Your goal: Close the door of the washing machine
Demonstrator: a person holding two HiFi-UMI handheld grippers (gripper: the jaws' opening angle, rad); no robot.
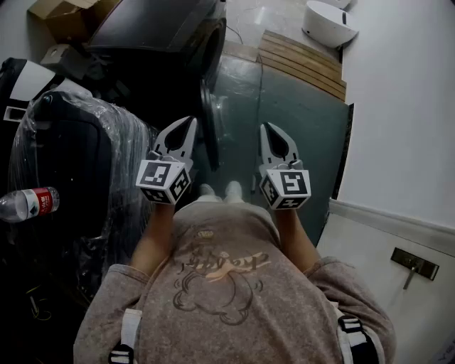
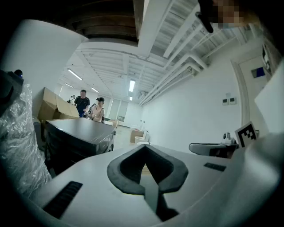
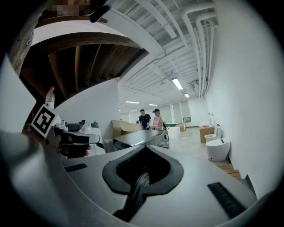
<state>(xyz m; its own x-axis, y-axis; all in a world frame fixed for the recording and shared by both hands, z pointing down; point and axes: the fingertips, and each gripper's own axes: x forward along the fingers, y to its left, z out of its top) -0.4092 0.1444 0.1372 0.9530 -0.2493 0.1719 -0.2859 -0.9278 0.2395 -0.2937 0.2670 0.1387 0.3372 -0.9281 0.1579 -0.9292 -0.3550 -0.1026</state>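
Nearest of all, at 6 o'clock in the head view: brown printed shirt (image 1: 220, 270), both forearms reaching up out of it.

Just above, at 10 o'clock from the shirt: left gripper (image 1: 188, 122), marker cube (image 1: 163, 181) at its base. Claw clenched, tips meeting, nothing caught between; only grey-green floor seen through the gap behind the pads in the left gripper view.

At 2 o'clock from the shirt: right gripper (image 1: 268, 128), likewise clenched, tips together, grasping nothing. Through its gap, a dark ribbed edge, too dim to name.

Between the two grippers, touching neither: door (image 1: 209, 124) of the washing machine (image 1: 160, 28), seen edge-on as a thin dark rim, swung open toward the person. Machine body dark, at 12 o'clock, flat top catching light. Below the door, at the centre: pale shoes (image 1: 220, 190) on a grey-green floor mat (image 1: 298, 121).

At 9 o'clock: bulky black shape under clear plastic wrap (image 1: 78, 153), water bottle (image 1: 28, 203) with red label lying at its left edge. At 11 o'clock: cardboard box (image 1: 60, 14). At 1 o'clock: wooden boards (image 1: 302, 60), white toilet (image 1: 327, 23) beyond them. White wall (image 1: 398, 106) along 3 o'clock.

Far down the room in the left gripper view, beyond the machine: two people (image 2: 91, 107) standing close together.
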